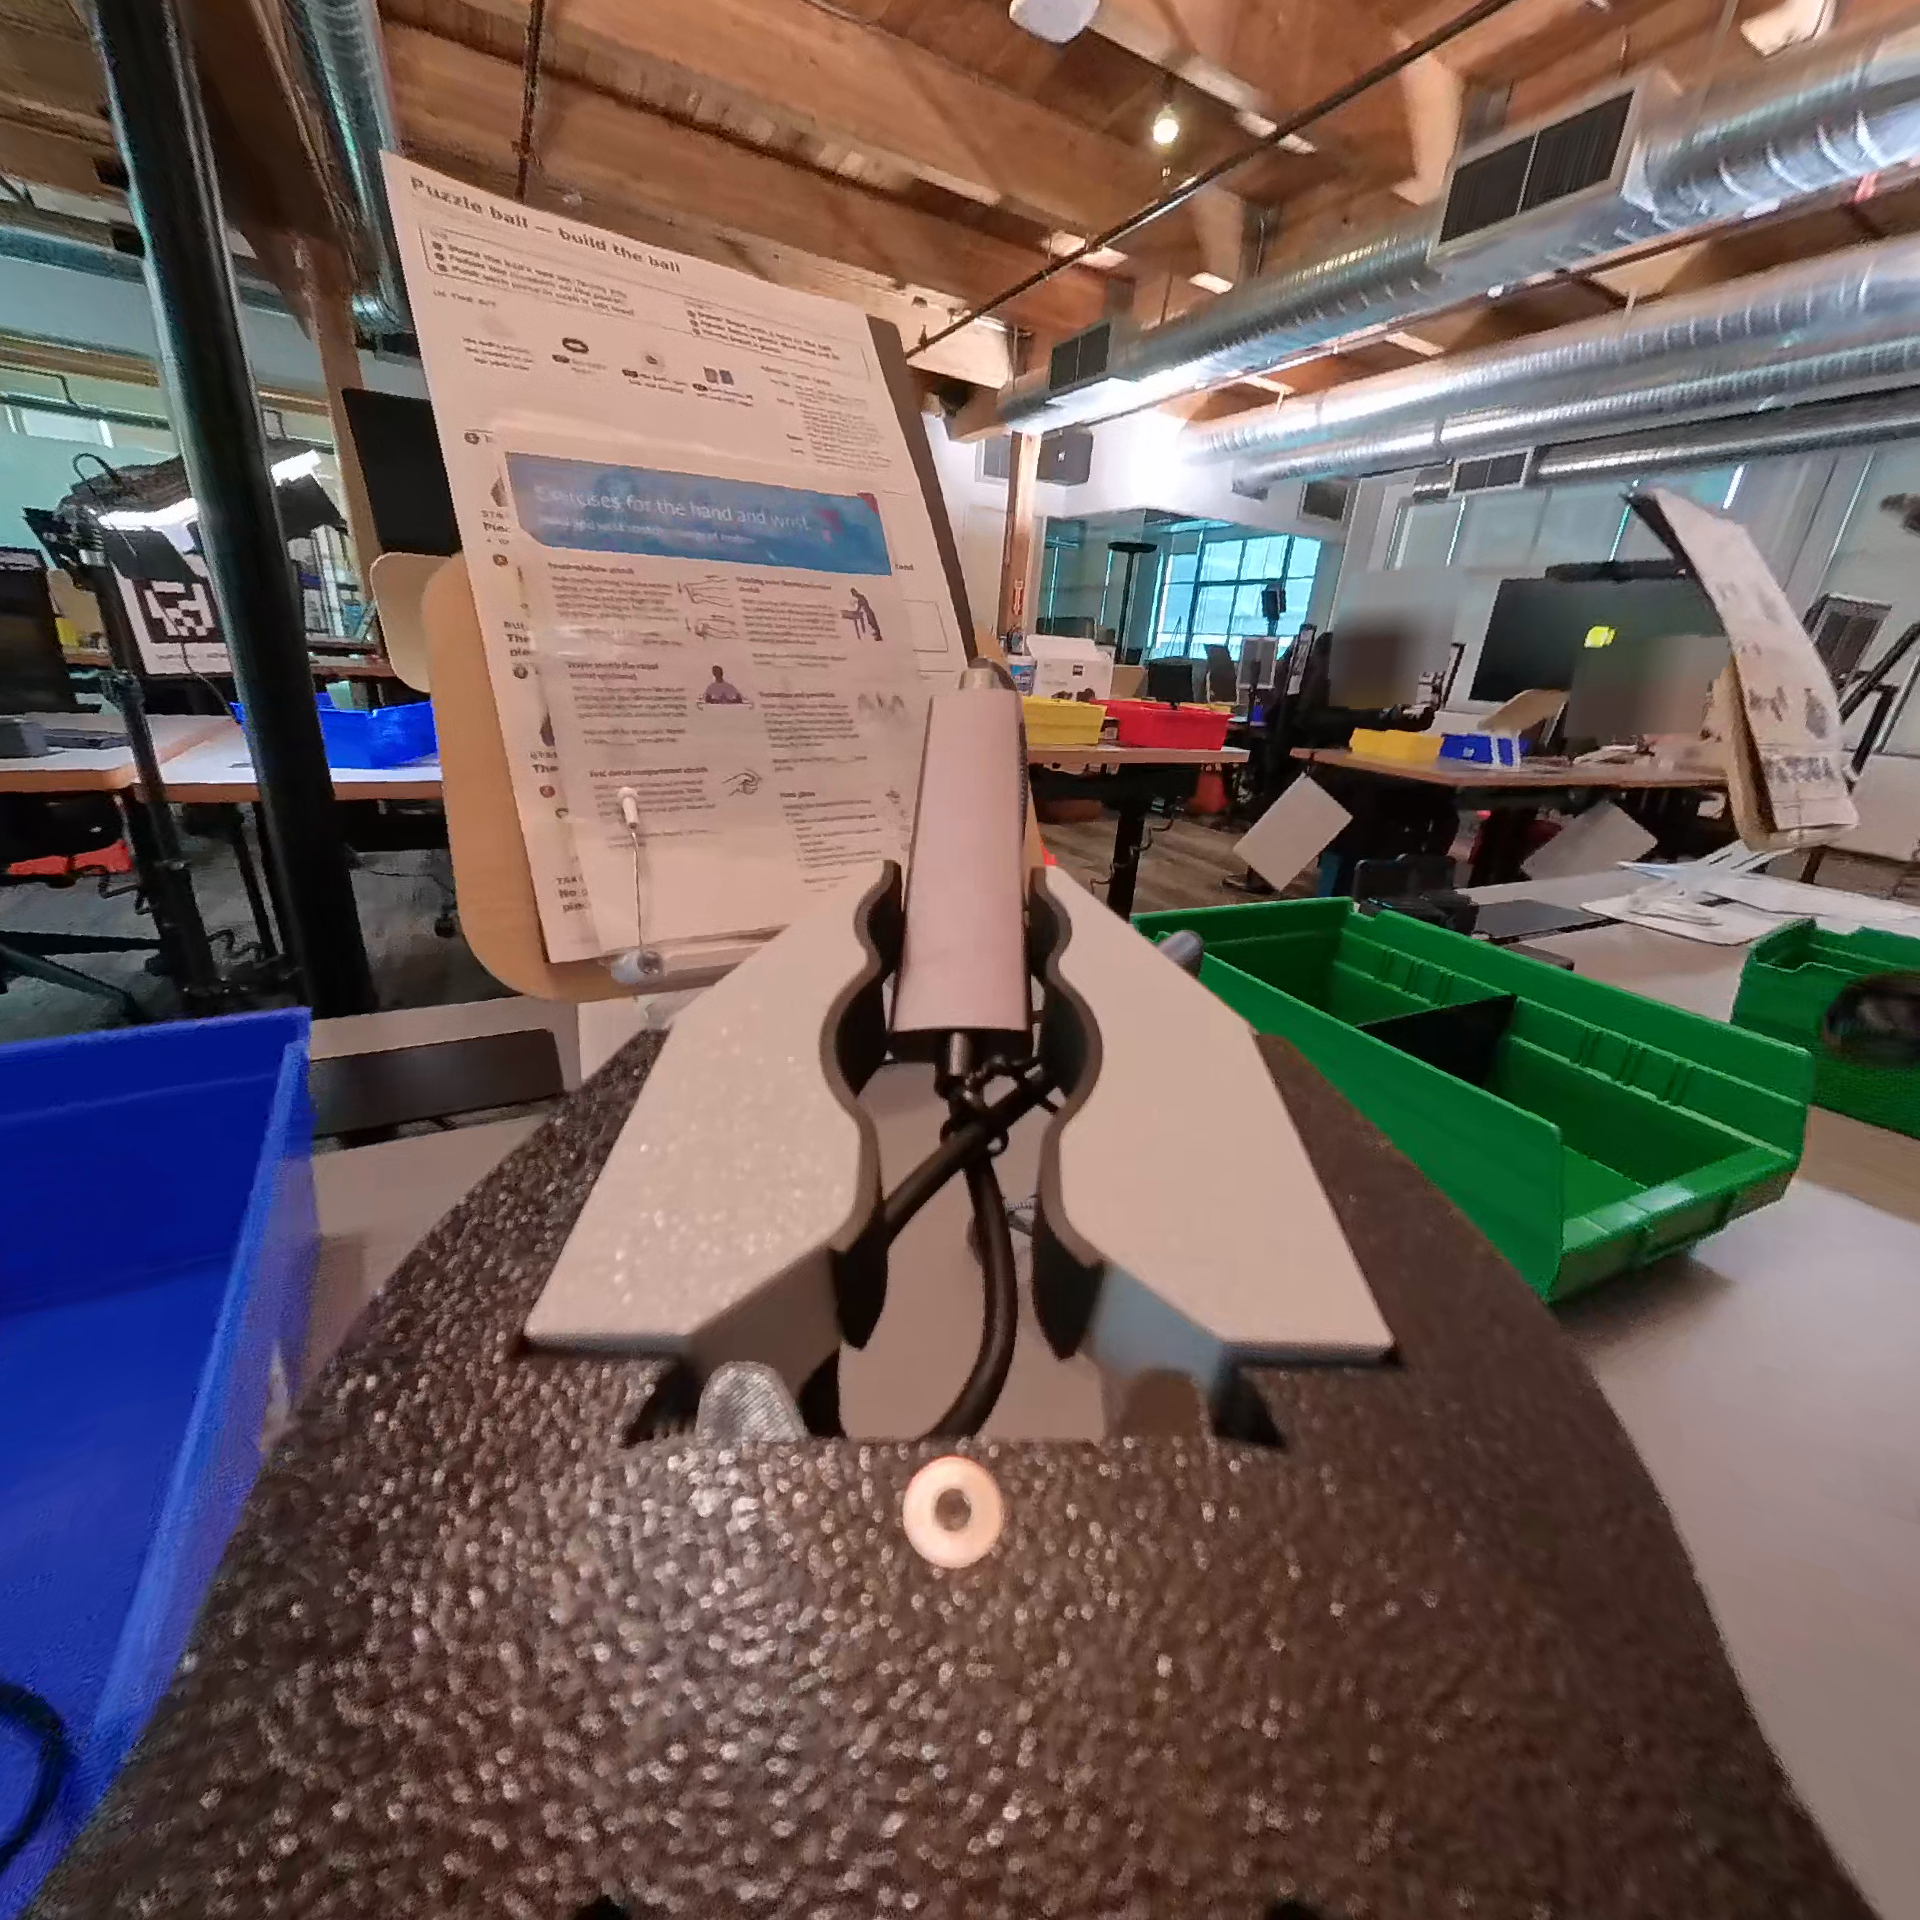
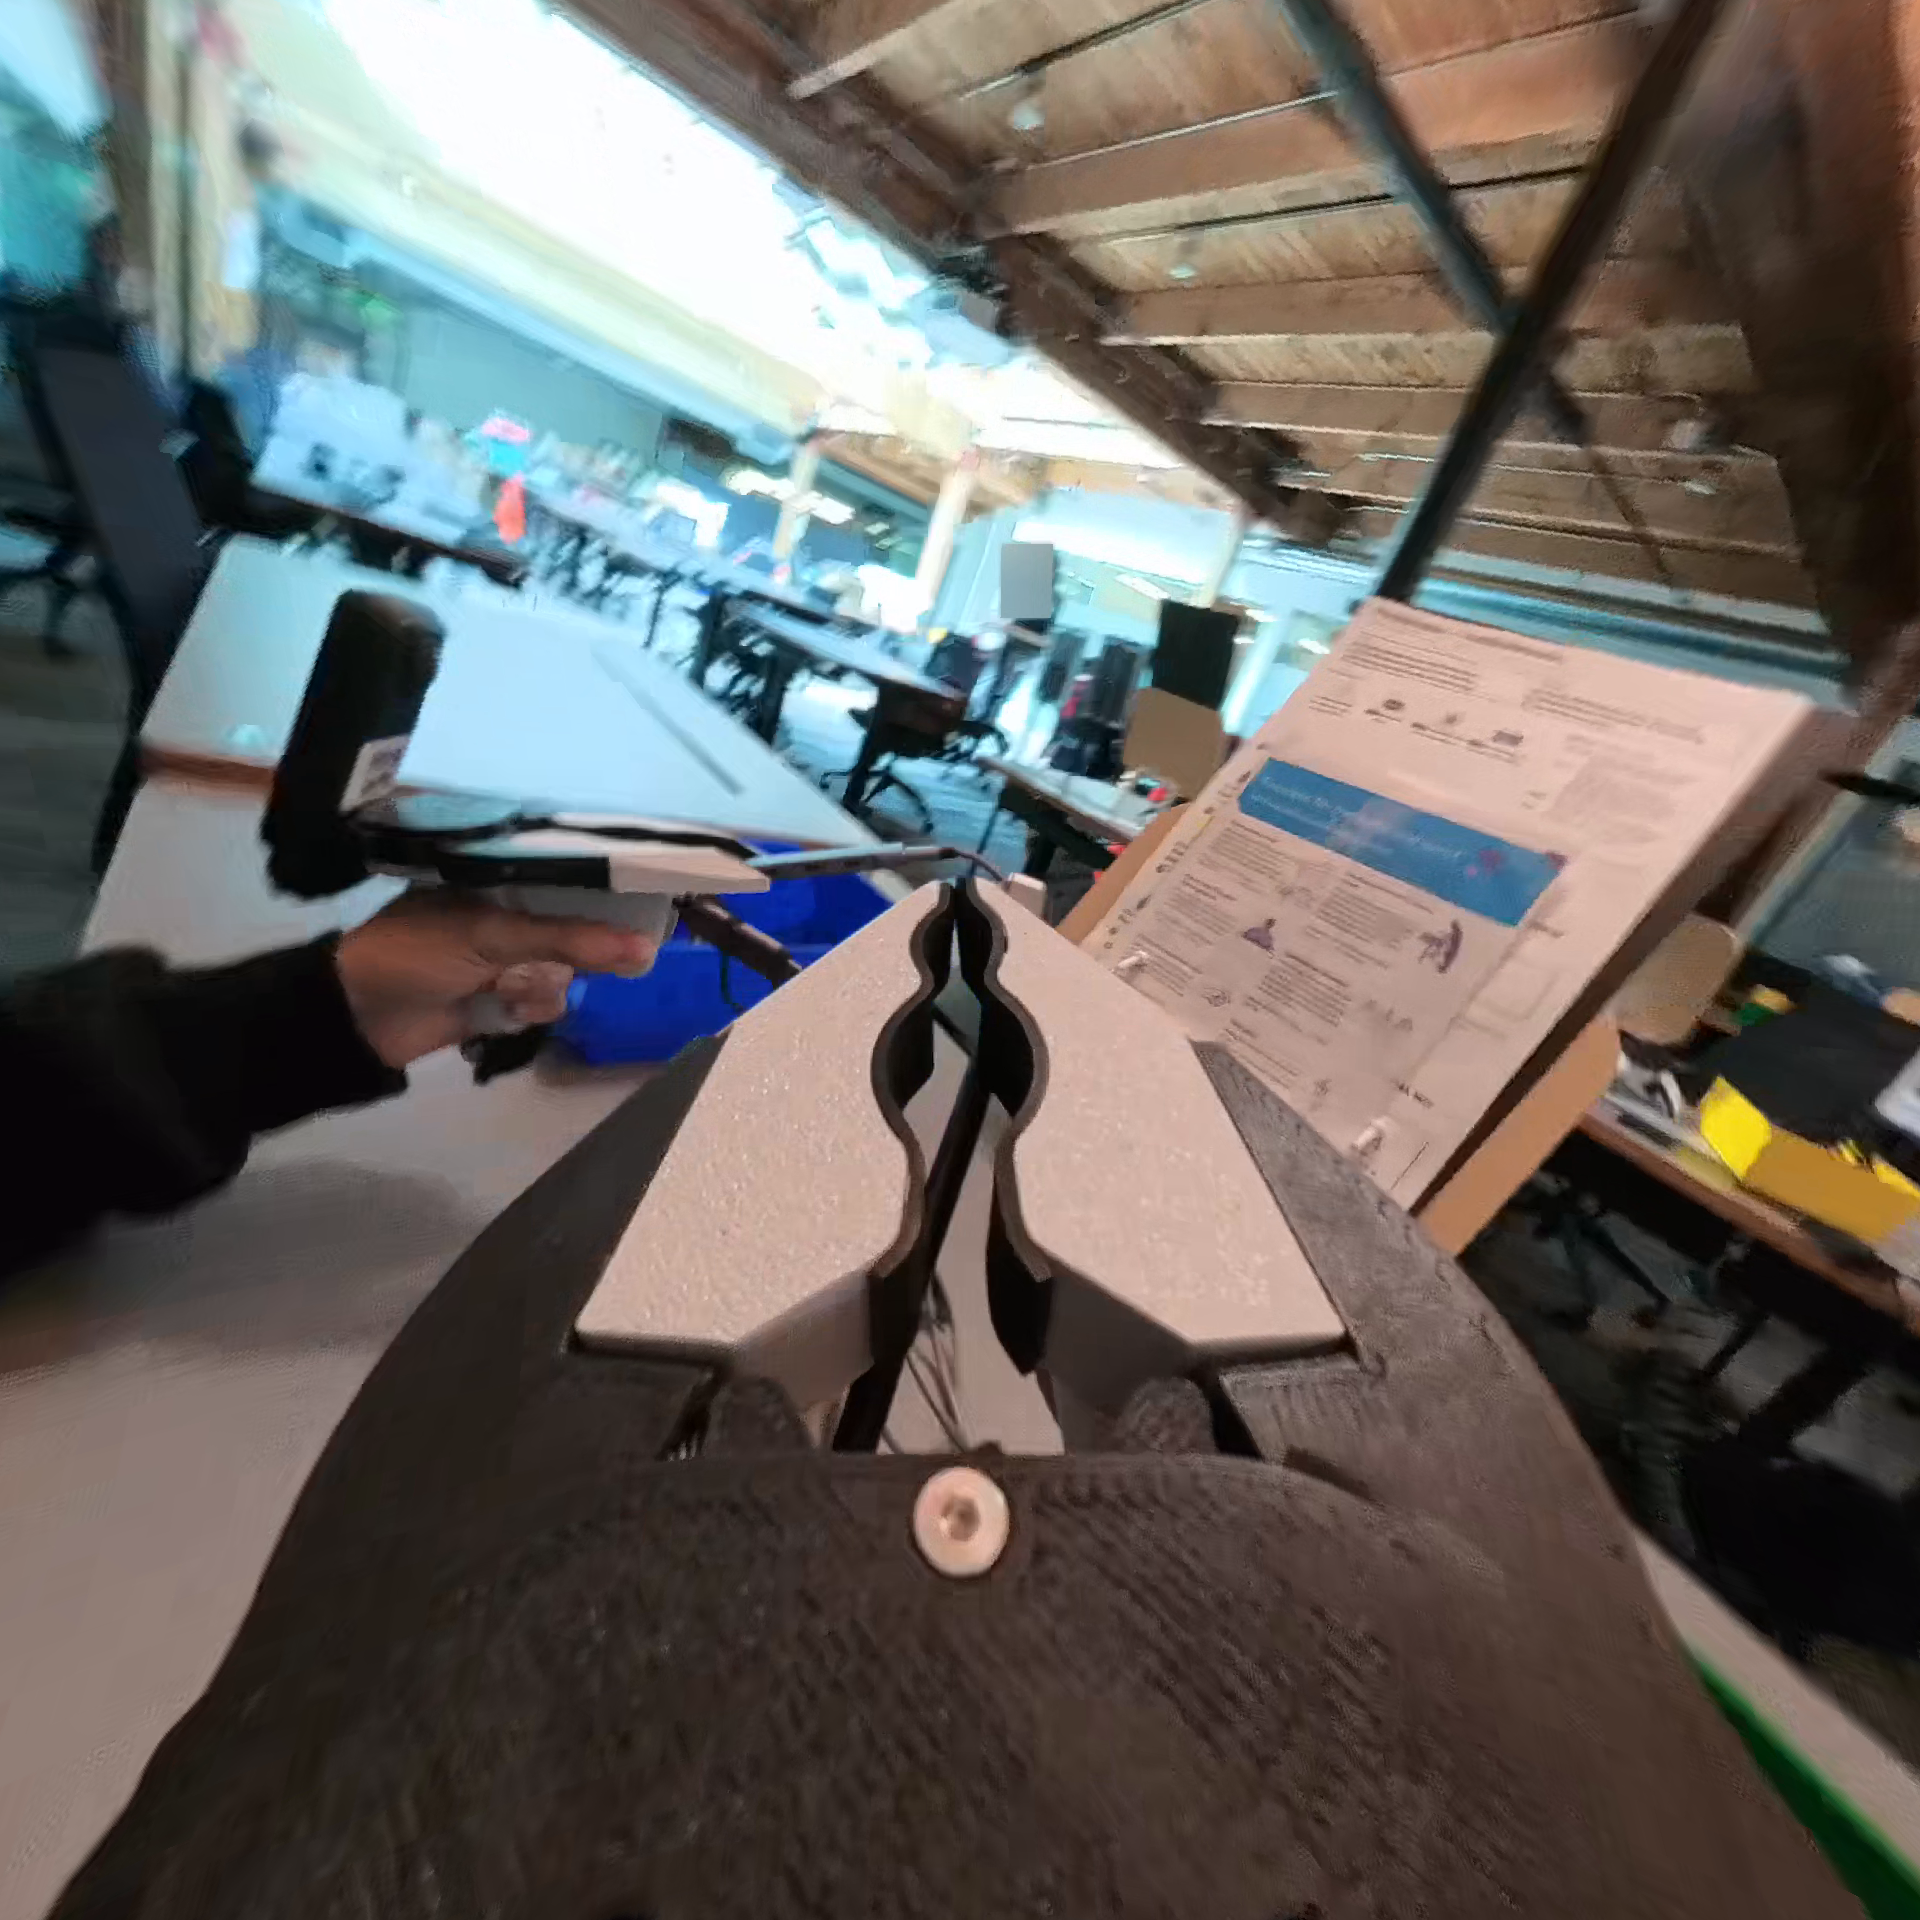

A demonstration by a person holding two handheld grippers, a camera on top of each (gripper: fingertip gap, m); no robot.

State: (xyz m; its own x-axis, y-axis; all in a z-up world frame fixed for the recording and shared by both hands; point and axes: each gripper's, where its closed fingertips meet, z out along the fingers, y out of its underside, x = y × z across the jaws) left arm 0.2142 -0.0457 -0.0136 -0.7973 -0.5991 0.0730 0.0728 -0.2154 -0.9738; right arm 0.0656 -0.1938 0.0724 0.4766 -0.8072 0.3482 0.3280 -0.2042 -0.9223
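My left gripper (image 1: 964,883) is shut on a slim silver hub-like device (image 1: 966,769) that points up and away between its fingers. A black cable (image 1: 982,1247) hangs from the device's near end and loops down between the jaws. In the right wrist view a hand (image 2: 468,966) holds the left gripper (image 2: 743,878) level, with the silver device (image 2: 852,860) sticking out toward my right gripper (image 2: 956,896). My right gripper is shut on the thin black cable (image 2: 938,1184), which runs down between its fingers. Its tips are close to the device's end.
A wooden stand with printed sheets (image 1: 686,582) stands just behind and also shows in the right wrist view (image 2: 1403,883). A blue bin (image 1: 125,1299) is on the left. A green divided bin (image 1: 1455,1060) and a second green bin (image 1: 1829,997) are on the right. A black pole (image 1: 229,520) rises at left. The grippers' ends are close to 25 centimetres from one another.
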